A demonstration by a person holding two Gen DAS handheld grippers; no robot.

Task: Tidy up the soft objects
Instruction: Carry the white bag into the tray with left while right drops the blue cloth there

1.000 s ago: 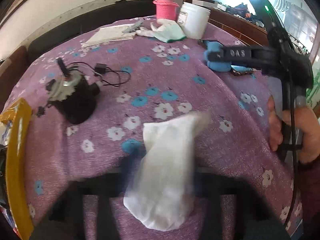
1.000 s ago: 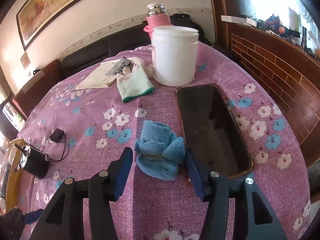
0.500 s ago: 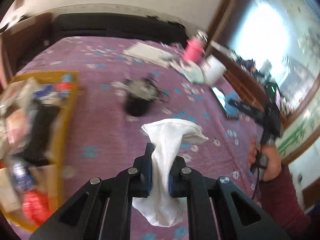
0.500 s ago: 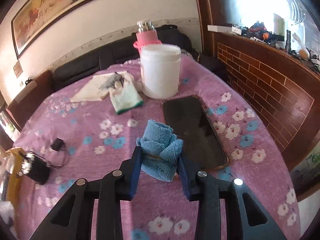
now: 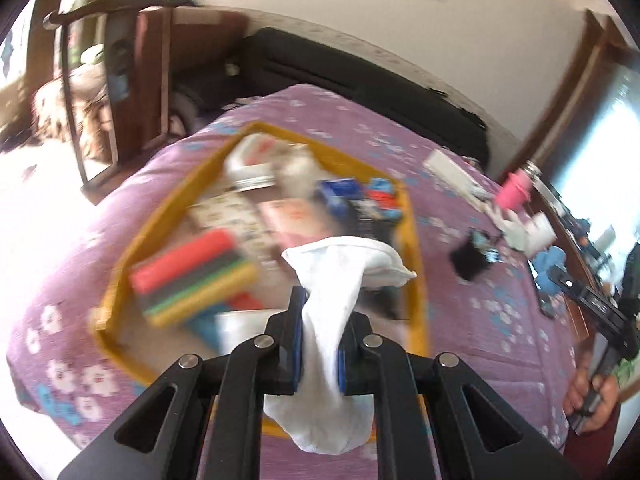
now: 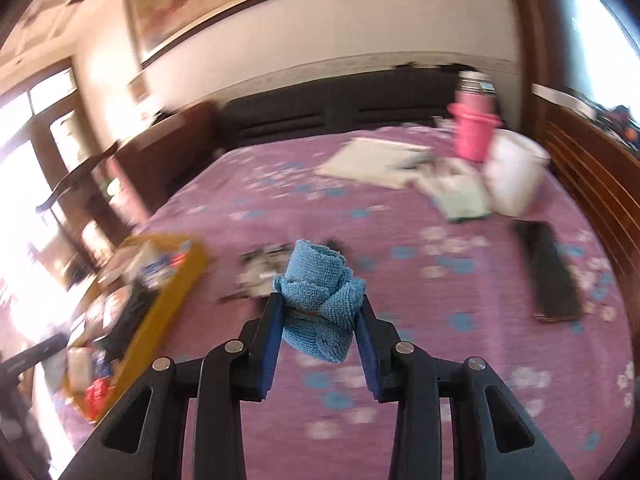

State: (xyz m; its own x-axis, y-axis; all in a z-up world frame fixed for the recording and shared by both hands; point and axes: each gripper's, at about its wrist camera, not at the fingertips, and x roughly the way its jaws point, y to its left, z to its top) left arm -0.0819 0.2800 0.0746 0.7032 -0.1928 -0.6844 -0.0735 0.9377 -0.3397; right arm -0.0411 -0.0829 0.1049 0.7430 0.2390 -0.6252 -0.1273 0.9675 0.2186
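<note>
My left gripper [image 5: 319,332] is shut on a white sock [image 5: 336,284], which hangs limp above the near end of a yellow tray [image 5: 160,216] filled with boxes and a striped sponge stack. My right gripper [image 6: 319,312] is shut on a rolled blue towel [image 6: 318,304], lifted off the purple flowered tablecloth [image 6: 360,208]. From the left wrist view, the right gripper [image 5: 560,280] shows at the far right with the blue towel [image 5: 550,264] at its tip and a hand [image 5: 588,396] on its handle. The yellow tray [image 6: 172,292] lies to the left in the right wrist view.
A black round device [image 5: 468,260] with a cable sits mid-table. Farther back stand a pink bottle [image 6: 474,128], a white tub [image 6: 514,176], a white glove with green cuff [image 6: 460,196] and papers [image 6: 372,160]. A dark phone [image 6: 550,268] lies at the right. A dark sofa [image 6: 340,112] borders the table.
My left gripper swung left with the white sock, from over bare cloth to above the yellow tray. My right gripper closed on the blue towel, lifted it and turned left.
</note>
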